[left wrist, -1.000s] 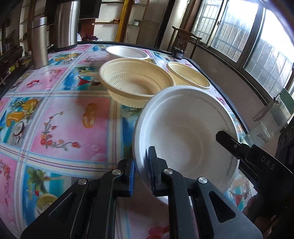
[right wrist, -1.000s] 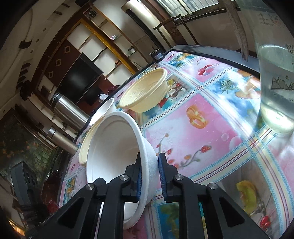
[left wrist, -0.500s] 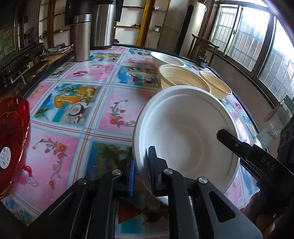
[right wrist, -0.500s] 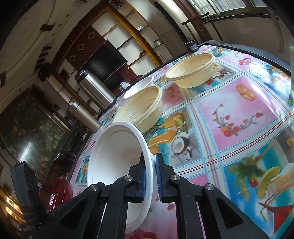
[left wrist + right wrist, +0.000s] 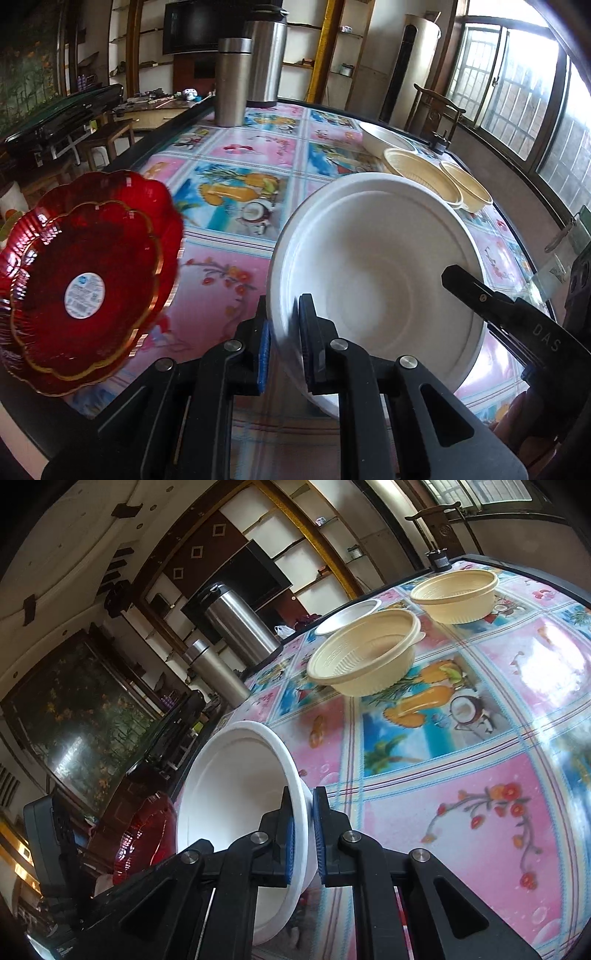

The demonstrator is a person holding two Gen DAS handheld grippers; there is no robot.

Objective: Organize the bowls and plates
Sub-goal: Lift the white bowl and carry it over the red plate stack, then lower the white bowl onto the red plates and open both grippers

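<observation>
A white bowl point(image 5: 376, 266) is held above the table's near edge by both grippers. My left gripper point(image 5: 284, 332) is shut on its near-left rim. My right gripper point(image 5: 303, 834) is shut on its opposite rim, and its finger shows in the left wrist view point(image 5: 495, 310). The bowl also shows in the right wrist view point(image 5: 236, 797), tilted. Red scalloped plates point(image 5: 85, 280) lie stacked at the table's near left corner. Two cream bowls point(image 5: 364, 653) point(image 5: 456, 594) and a white bowl point(image 5: 347, 616) sit at the far right of the table.
Two steel flasks point(image 5: 231, 81) point(image 5: 266, 59) stand at the table's far edge. The table point(image 5: 236, 229) has a fruit-and-flower patterned cloth. A clear glass vessel point(image 5: 561, 266) stands at the right edge. A small dark object point(image 5: 439, 559) sits at the far corner.
Both grippers have carried the white bowl back and to the left, away from the cream bowls. The red plates have come into full view on the left.
</observation>
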